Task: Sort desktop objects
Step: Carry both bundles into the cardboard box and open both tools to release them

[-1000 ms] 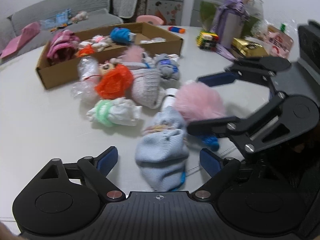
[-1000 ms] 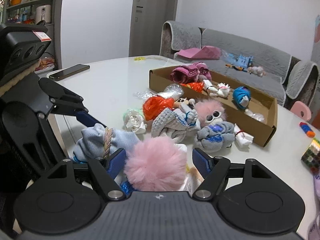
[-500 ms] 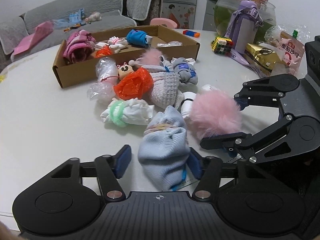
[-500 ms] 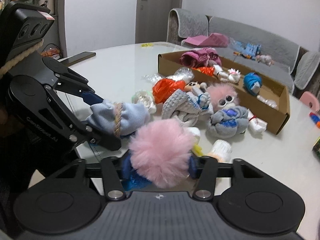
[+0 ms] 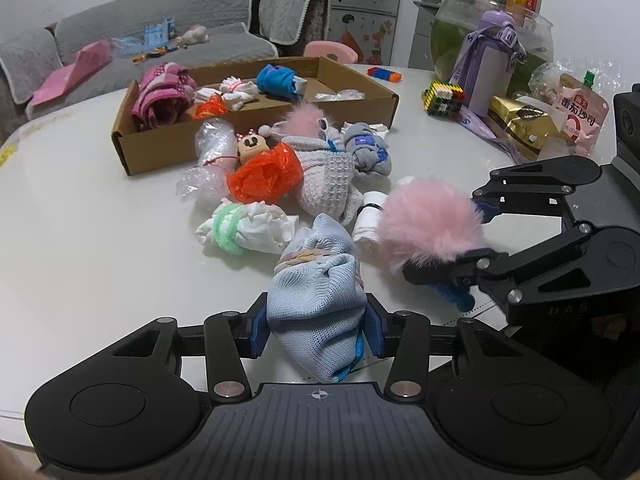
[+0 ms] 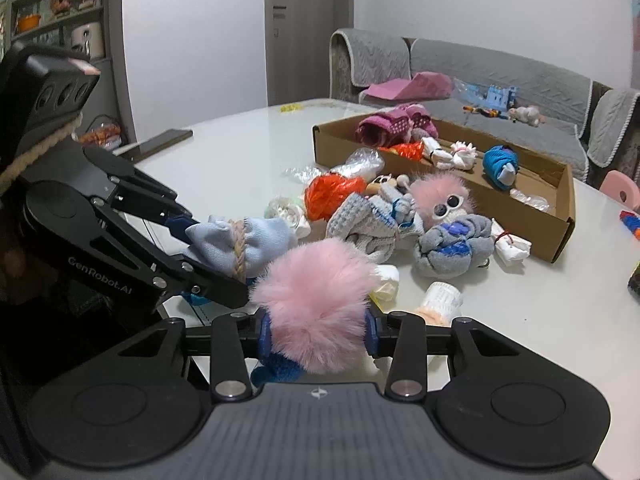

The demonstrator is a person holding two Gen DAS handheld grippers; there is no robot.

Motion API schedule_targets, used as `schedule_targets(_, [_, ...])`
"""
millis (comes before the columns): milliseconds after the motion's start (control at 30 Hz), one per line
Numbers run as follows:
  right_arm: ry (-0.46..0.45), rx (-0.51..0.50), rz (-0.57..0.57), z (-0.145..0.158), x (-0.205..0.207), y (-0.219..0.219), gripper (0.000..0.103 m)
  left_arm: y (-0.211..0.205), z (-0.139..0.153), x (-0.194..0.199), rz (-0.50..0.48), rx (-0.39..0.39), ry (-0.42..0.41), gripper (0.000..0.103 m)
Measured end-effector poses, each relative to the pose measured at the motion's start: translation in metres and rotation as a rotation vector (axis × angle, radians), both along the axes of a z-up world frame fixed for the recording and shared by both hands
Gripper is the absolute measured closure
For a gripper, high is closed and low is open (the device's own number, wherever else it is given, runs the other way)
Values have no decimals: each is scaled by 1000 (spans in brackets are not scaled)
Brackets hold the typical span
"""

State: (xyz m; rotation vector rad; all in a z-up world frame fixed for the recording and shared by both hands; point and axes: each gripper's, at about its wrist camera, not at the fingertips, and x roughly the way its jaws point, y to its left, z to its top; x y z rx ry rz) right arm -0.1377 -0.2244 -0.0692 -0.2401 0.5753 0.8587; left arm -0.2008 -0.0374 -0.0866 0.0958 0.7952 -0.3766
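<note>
My left gripper (image 5: 316,326) is shut on a light blue cloth bundle (image 5: 316,304) tied with a braided band, held above the white table (image 5: 80,240). The bundle also shows in the right wrist view (image 6: 244,242). My right gripper (image 6: 318,334) is shut on a pink fluffy pom-pom (image 6: 316,304) with blue knit under it; the pom-pom also shows in the left wrist view (image 5: 430,222). A cardboard box (image 5: 256,124) at the back holds a magenta cloth (image 5: 162,94) and a blue bundle (image 5: 276,80). A pile of small bundles lies in front of it.
The pile holds an orange plastic bundle (image 5: 264,176), a white and green bundle (image 5: 244,230), a grey knit cloth (image 5: 326,180) and a grey-blue sock ball (image 5: 366,150). A purple bottle (image 5: 490,68), a block cube (image 5: 442,98) and snack packets (image 5: 576,116) stand at the right. A phone (image 6: 160,140) lies far left.
Both grippers closed from open: the left onto the light blue bundle, the right onto the pink pom-pom. Both then lifted slightly and drew back from the pile.
</note>
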Motion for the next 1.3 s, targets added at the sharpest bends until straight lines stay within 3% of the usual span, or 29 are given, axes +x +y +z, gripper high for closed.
schedule_targets(700, [15, 226, -94, 32, 11, -44, 66, 28, 69, -13, 36, -42, -135, 50])
schedule_targets(933, [-19, 281, -146, 56, 23, -61, 66, 35, 97, 9, 68, -23, -170, 50])
schedule_targets(1300, [-84, 275, -205, 93, 70, -53, 66, 21, 147, 65, 47, 17, -251, 49])
